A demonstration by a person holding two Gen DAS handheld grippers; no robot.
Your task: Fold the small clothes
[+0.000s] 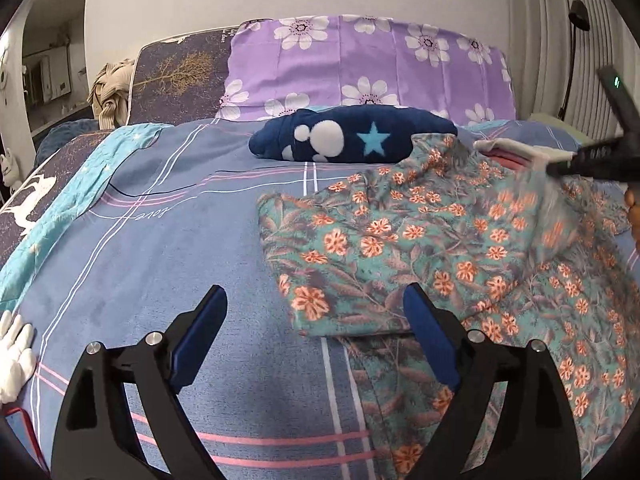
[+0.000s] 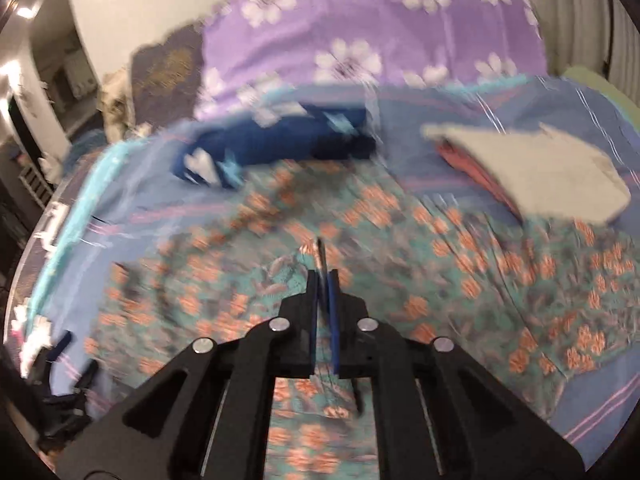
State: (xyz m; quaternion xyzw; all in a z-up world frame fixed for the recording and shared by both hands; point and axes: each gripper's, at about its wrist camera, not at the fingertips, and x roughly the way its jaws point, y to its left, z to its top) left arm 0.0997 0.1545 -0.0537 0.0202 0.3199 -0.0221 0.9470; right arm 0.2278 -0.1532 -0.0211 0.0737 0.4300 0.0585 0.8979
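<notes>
**Floral garment on the bed, pinched by the right tongs**

The left tongs (image 1: 314, 312) stand wide apart with nothing between them; the thin teal floral garment (image 1: 420, 240) lies rumpled and partly folded just right of them on the striped blue bed sheet (image 1: 160, 260). The right tongs (image 2: 323, 280) are nearly closed, pinching a fold of that garment (blurred). Beyond lies a fleecy navy cloth (image 1: 352, 136).

Left hand-held gripper (image 1: 312, 300) spread wide, right hand-held gripper (image 2: 323, 276) pinched
</notes>
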